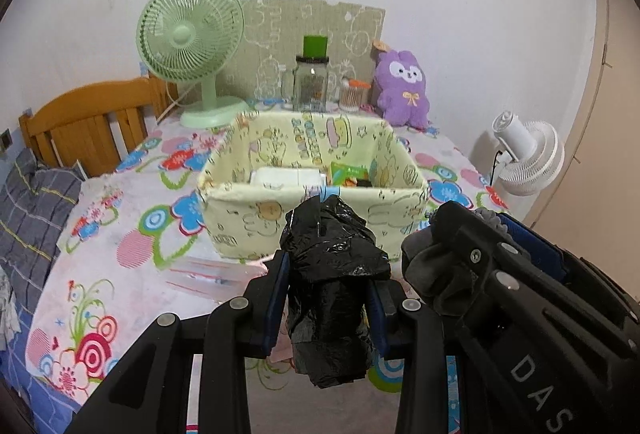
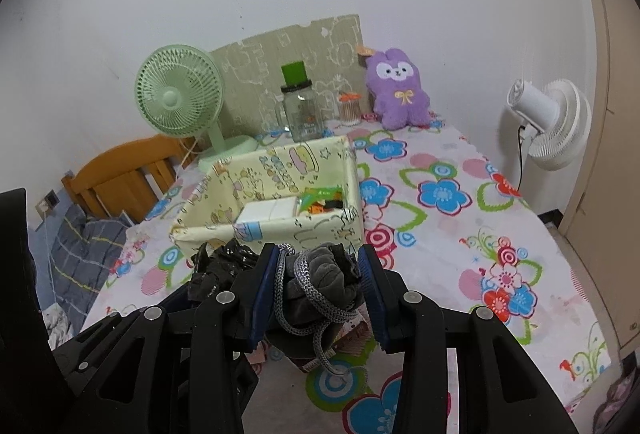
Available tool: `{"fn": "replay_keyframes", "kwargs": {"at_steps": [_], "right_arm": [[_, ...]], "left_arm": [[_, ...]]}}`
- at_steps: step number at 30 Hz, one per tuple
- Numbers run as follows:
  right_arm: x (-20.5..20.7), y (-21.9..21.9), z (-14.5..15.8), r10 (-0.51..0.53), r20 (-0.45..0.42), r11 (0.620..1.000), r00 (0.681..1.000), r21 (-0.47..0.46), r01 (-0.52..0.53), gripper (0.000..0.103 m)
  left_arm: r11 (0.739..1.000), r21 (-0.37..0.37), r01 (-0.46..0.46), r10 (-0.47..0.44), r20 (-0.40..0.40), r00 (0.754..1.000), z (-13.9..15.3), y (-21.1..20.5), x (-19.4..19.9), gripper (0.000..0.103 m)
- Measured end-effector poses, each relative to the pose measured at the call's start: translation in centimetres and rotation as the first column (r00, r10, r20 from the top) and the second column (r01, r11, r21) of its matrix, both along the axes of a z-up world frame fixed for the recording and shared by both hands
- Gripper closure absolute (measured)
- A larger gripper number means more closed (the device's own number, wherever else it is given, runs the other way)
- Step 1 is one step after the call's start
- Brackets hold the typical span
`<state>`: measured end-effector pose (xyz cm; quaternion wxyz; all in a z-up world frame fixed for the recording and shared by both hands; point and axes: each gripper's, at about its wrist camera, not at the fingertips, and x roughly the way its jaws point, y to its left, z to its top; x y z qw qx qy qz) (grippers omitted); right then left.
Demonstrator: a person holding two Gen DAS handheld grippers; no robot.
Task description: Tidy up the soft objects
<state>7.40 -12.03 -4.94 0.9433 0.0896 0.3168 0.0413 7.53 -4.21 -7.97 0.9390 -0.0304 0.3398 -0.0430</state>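
Floral cloth covers the counter point(image 2: 460, 234) against a white wall. Cream fabric bin point(image 1: 312, 202) at centre; green fan point(image 1: 192, 46) far left, purple plush point(image 1: 404, 90) far right. Left tool point(image 1: 326, 298) clamps a black plastic bundle point(image 1: 332, 274); right tool point(image 2: 320, 290) clamps a grey corded pouch point(image 2: 320, 278), both near the bin's front.

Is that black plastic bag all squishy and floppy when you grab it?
Probably yes. The black bag is crumpled into wrinkles and bulges out above and below the left gripper, so it likely squashes easily. Its loose end hangs down, so it seems floppy. The shiny film may be a bit slippery, and it looks light.
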Motion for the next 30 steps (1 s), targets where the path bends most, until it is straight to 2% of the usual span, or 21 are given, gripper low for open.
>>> {"fn": "replay_keyframes", "kwargs": {"at_steps": [16,30], "right_arm": [[-0.6,0.9,4.0,0.048,0.069,0.998,0.996,-0.049,-0.045,0.058],[0.9,1.6,5.1,0.054,0.079,0.994,0.995,-0.098,-0.046,0.058]], "left_arm": [[0.998,0.061,-0.012,0.007,0.093,0.996,4.0,0.2,-1.0,0.067],[0.998,0.062,-0.010,0.003,0.107,0.994,4.8,0.8,0.7,0.067]]}}
